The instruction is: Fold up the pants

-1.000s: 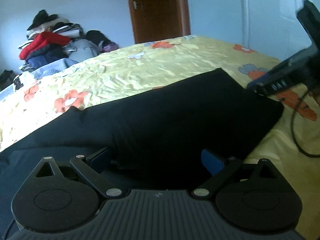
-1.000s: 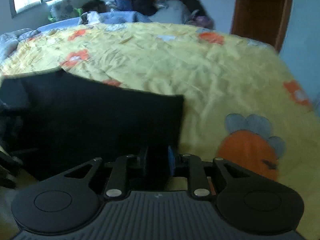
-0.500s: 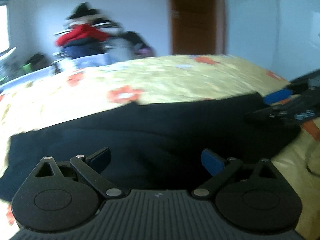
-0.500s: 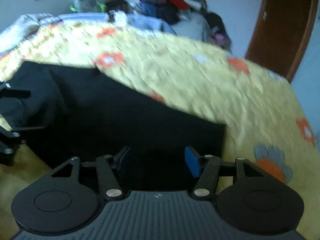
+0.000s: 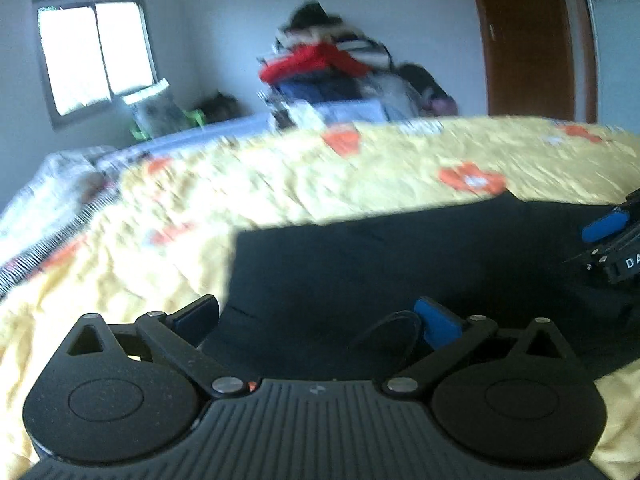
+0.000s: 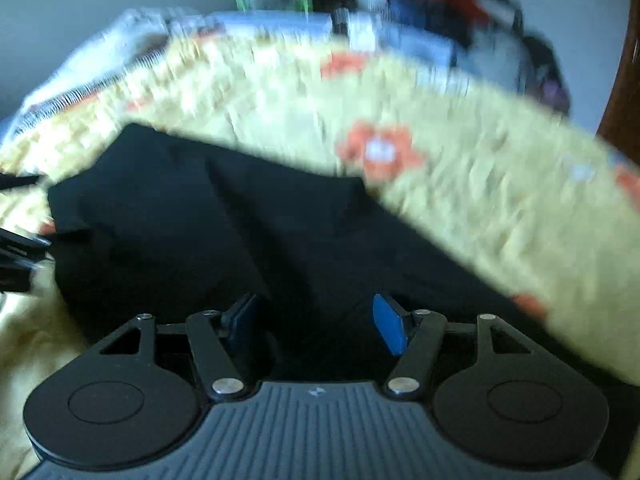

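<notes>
Black pants (image 5: 400, 256) lie folded flat on a yellow flowered bedspread (image 5: 280, 176). My left gripper (image 5: 316, 320) is open and empty, low over the pants' near left corner. The right gripper's blue pad and body show at the right edge of the left wrist view (image 5: 612, 240). In the right wrist view the pants (image 6: 224, 216) fill the middle, and my right gripper (image 6: 316, 320) is open and empty just above them. The left gripper shows dimly at that view's left edge (image 6: 16, 256). Both views are motion-blurred.
A pile of clothes (image 5: 328, 68) sits beyond the far side of the bed. A window (image 5: 96, 56) is on the left wall and a brown door (image 5: 528, 40) on the right. A striped blanket (image 5: 48, 216) lies at the bed's left edge.
My right gripper has opened and let go of the pants. Both grippers have swung to the left along the pants, with the window now in view.
</notes>
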A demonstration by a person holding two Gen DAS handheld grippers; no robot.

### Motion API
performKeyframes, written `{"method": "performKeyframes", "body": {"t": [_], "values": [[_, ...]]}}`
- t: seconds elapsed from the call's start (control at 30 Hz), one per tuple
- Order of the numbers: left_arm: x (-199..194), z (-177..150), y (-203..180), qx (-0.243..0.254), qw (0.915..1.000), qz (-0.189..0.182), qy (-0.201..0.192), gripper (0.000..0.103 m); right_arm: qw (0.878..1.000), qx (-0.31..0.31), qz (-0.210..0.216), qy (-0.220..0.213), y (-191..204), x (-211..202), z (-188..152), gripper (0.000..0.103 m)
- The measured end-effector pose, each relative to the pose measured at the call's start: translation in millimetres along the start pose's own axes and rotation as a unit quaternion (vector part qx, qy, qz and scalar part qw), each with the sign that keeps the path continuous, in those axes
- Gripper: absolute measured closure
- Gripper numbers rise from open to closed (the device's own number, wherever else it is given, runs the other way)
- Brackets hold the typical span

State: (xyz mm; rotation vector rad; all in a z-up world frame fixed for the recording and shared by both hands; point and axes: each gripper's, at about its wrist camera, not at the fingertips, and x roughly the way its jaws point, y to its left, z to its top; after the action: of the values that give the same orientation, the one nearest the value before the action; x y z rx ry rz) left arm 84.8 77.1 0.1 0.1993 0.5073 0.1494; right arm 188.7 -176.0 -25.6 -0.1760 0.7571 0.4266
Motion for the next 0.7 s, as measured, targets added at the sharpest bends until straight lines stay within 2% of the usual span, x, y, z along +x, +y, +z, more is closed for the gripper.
{"method": "performKeyframes", "body": {"t": [0.07, 0.17, 0.23, 0.3, 0.33, 0.37, 0.4, 0.47, 0.57, 0.67, 0.7], "values": [[-6, 2, 11, 0.007, 0.9991, 0.042, -0.010, 0.000, 1.000, -0.003, -0.011, -0.002, 9, 2, 3, 0.032], [-9, 5, 29, 0.004, 0.9953, 0.092, -0.029, 0.000, 0.999, -0.023, -0.027, -0.039, 28, -9, 5, 0.032], [-4, 6, 42, -0.012, 0.9938, 0.109, -0.021, 0.000, 0.998, -0.019, -0.009, -0.057, 34, -11, 6, 0.032], [2, 6, 51, -0.024, 0.9932, 0.114, -0.004, 0.000, 0.999, -0.004, 0.020, -0.048, 33, -4, 8, 0.031], [4, 4, 55, -0.026, 0.9931, 0.114, 0.002, 0.000, 0.999, 0.003, 0.030, -0.033, 32, 5, 8, 0.030], [5, 1, 60, -0.024, 0.9928, 0.117, 0.006, 0.000, 0.999, 0.008, 0.036, -0.017, 30, 16, 8, 0.023], [8, 0, 62, -0.017, 0.9921, 0.124, 0.007, 0.000, 0.999, 0.012, 0.038, -0.025, 29, 20, 6, 0.016], [6, -6, 69, -0.008, 0.9891, 0.147, 0.000, 0.000, 0.999, 0.022, 0.030, -0.022, 30, 19, 11, 0.016], [11, -8, 84, -0.009, 0.9790, 0.204, -0.001, 0.000, 0.998, -0.013, 0.011, -0.064, 57, 0, 18, 0.016], [16, -3, 108, -0.030, 0.9610, 0.275, 0.005, 0.000, 0.991, -0.079, 0.024, -0.109, 105, -18, 20, 0.016], [16, -1, 117, -0.037, 0.9513, 0.306, 0.003, 0.000, 0.986, -0.112, 0.025, -0.120, 126, -20, 19, 0.016]]}}
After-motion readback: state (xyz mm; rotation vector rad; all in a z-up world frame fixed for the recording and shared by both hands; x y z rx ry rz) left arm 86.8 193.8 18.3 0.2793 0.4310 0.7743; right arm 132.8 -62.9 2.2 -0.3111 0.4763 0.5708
